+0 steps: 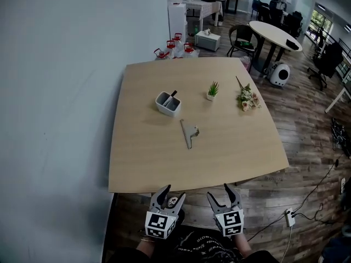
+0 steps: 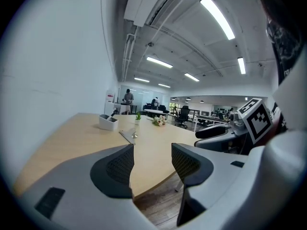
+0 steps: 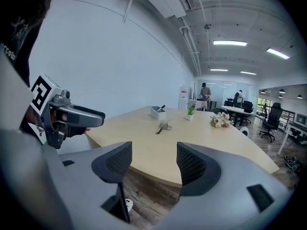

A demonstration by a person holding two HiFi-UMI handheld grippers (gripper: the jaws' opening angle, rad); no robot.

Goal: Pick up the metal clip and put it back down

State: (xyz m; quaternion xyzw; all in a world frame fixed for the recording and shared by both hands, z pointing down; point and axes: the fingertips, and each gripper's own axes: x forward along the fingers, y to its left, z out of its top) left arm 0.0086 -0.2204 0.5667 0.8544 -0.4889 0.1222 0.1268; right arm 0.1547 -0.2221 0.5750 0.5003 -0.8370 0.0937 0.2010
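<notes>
Jaws apart on both grippers, nothing between them. Left gripper [image 1: 169,194] and right gripper [image 1: 221,194] hang side by side below the near table edge, close to the person's body, well apart from the target.

Metal clip [image 1: 189,132] lies flat near the middle of the table [image 1: 142,163], untouched, long arm pointing toward the near edge. Nothing touching it.

Progress: looks like zero, or else the whole cycle is over; cannot tell which from how things lie. If starting, all is left: reach, close on clip, lift, set it down.

Surface: light wood tabletop, rounded corners, matte, mostly bare. Beyond the clip, a grey desk organiser [image 1: 168,104] with a dark item sticking out, a small potted plant [image 1: 212,90] in a white pot, and a flower bunch [image 1: 248,99] lying to the right. All well apart from the clip.

Room: open office, pale wall [image 1: 55,92] on the left, wood-plank floor [image 1: 307,141], round table [image 1: 277,33] with chairs behind, white water dispenser [image 1: 176,7] with bottles near it, power strip [image 1: 289,218] and cables on the floor at right. People at the far end, too small to describe. Ceiling strip lights on.
</notes>
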